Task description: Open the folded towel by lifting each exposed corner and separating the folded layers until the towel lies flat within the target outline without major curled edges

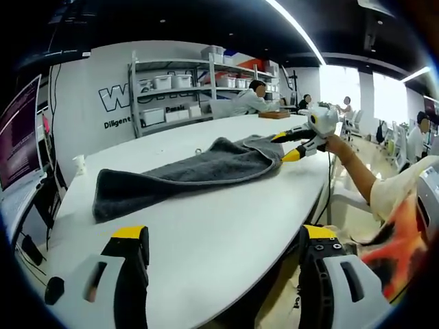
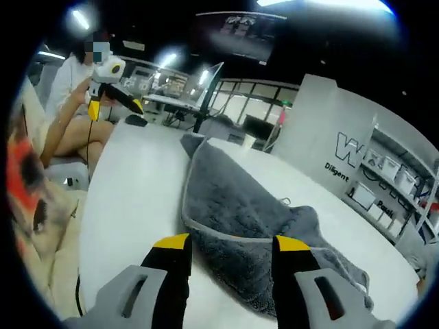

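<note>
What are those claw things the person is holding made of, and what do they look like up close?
Each gripper has two thick black jaws tipped with yellow pads, set in grey housings with slots. The left gripper and right gripper look alike. Seen from across the table, the right gripper carries a white body. The person's garment is cream with an orange and black print.

Both the left gripper (image 1: 223, 257) and right gripper (image 2: 232, 257) have grey bodies, black jaws and yellow tips.
</note>
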`<state>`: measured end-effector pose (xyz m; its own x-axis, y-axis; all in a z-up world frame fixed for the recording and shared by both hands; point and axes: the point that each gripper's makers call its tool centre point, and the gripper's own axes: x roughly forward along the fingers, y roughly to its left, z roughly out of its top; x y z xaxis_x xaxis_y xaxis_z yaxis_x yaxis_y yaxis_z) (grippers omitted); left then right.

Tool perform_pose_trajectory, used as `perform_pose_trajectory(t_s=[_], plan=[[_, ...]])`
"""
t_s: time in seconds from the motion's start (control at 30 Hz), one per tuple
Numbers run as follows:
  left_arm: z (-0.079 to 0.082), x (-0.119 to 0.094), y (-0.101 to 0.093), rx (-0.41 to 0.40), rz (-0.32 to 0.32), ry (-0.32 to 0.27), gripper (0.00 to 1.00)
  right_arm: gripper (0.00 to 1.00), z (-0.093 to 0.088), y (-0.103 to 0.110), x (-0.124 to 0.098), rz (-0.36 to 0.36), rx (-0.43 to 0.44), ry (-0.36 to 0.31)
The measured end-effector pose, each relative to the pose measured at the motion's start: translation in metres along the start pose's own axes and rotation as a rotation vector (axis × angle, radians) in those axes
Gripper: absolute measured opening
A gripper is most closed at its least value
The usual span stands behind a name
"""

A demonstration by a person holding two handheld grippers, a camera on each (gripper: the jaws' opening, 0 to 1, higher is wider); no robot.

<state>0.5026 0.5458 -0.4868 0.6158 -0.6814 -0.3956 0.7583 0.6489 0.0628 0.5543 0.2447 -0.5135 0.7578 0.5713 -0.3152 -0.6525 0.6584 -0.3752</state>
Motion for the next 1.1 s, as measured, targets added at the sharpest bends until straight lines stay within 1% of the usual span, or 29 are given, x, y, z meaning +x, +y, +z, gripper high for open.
perform_pose_trajectory(t_s=[0.17, 0.37, 0.4, 0.53, 0.57, 0.63, 0.7, 0.8, 0.87, 0.93, 1.03, 1.1], plan=[[-0.001, 0.001, -0.002, 0.001, 0.004, 0.005, 0.89, 0.4, -0.006, -0.018, -0.004, -0.067, 0.012, 0.014], [-0.001, -0.001, -0.002, 0.006, 0.006, 0.004, 0.89, 0.36, -0.006, -0.042, -0.012, -0.137, 0.078, -0.003], [0.0, -0.001, -0.002, 0.006, 0.006, 0.003, 0.89, 0.35, -0.006, -0.049, -0.013, -0.151, 0.095, 0.001], [0.001, -0.005, -0.001, 0.006, 0.0, -0.007, 0.89, 0.35, -0.006, -0.068, -0.01, -0.179, 0.107, 0.038], [0.002, -0.006, -0.001, 0.004, -0.003, -0.011, 0.89, 0.34, -0.006, -0.075, -0.007, -0.191, 0.112, 0.053], [0.003, -0.007, 0.0, 0.001, -0.003, -0.016, 0.89, 0.33, -0.009, -0.081, -0.004, -0.198, 0.12, 0.076], [0.003, -0.008, 0.001, 0.0, 0.003, -0.018, 0.89, 0.34, -0.017, -0.09, 0.005, -0.183, 0.139, 0.13], [0.004, -0.01, 0.003, -0.001, 0.006, -0.022, 0.89, 0.33, -0.023, -0.102, 0.014, -0.198, 0.168, 0.162], [0.005, -0.011, 0.003, -0.002, 0.006, -0.025, 0.89, 0.33, -0.032, -0.115, 0.024, -0.209, 0.203, 0.197], [0.005, -0.011, 0.004, -0.003, 0.006, -0.025, 0.89, 0.31, -0.038, -0.122, 0.033, -0.214, 0.23, 0.218], [0.005, -0.011, 0.005, -0.005, 0.007, -0.025, 0.89, 0.28, -0.046, -0.126, 0.042, -0.215, 0.256, 0.241], [0.005, -0.012, 0.006, -0.006, 0.01, -0.026, 0.89, 0.26, -0.056, -0.131, 0.052, -0.216, 0.28, 0.268]])
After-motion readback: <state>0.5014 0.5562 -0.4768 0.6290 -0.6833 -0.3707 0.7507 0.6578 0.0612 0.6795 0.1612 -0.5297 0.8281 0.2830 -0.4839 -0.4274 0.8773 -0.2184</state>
